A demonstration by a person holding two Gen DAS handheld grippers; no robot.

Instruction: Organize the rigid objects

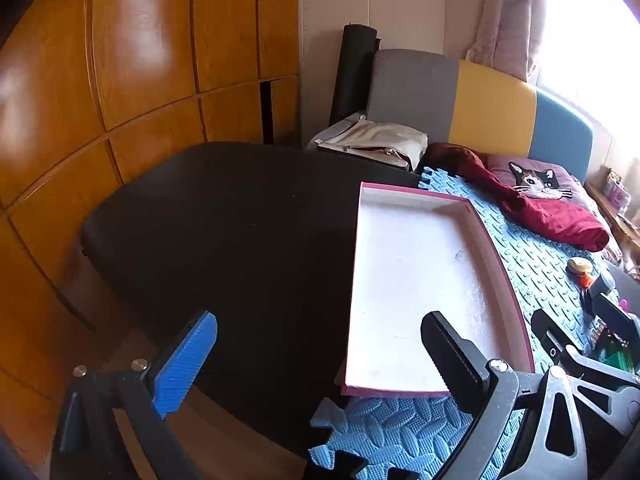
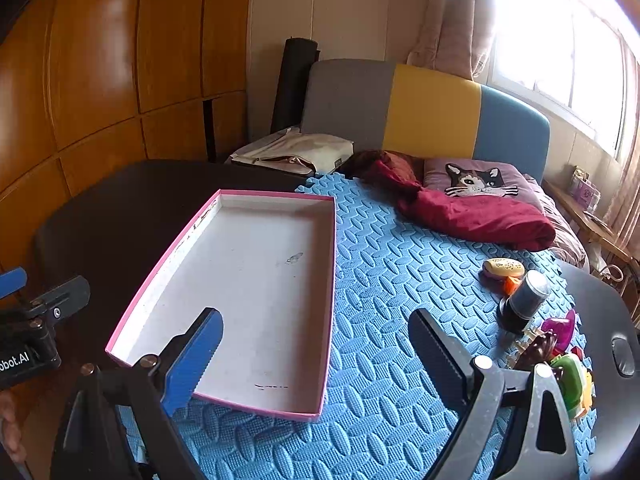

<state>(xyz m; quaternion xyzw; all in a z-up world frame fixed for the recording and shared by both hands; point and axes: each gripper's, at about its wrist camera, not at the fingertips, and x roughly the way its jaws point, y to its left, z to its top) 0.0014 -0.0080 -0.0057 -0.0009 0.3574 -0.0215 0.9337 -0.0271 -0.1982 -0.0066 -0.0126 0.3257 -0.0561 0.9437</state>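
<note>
Both our left gripper [image 1: 320, 354] and right gripper [image 2: 316, 344] gape empty, so we should lift the dark cylinder [image 2: 524, 298] right of the pink-rimmed tray [image 2: 328, 280] upright

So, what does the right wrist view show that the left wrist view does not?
Only the right wrist view shows the green toy and the purple piece clearly. Only the left wrist view shows the black surface widely. Both share the empty pink tray on the blue mat, the yellow object and the dark cylinder.
</note>
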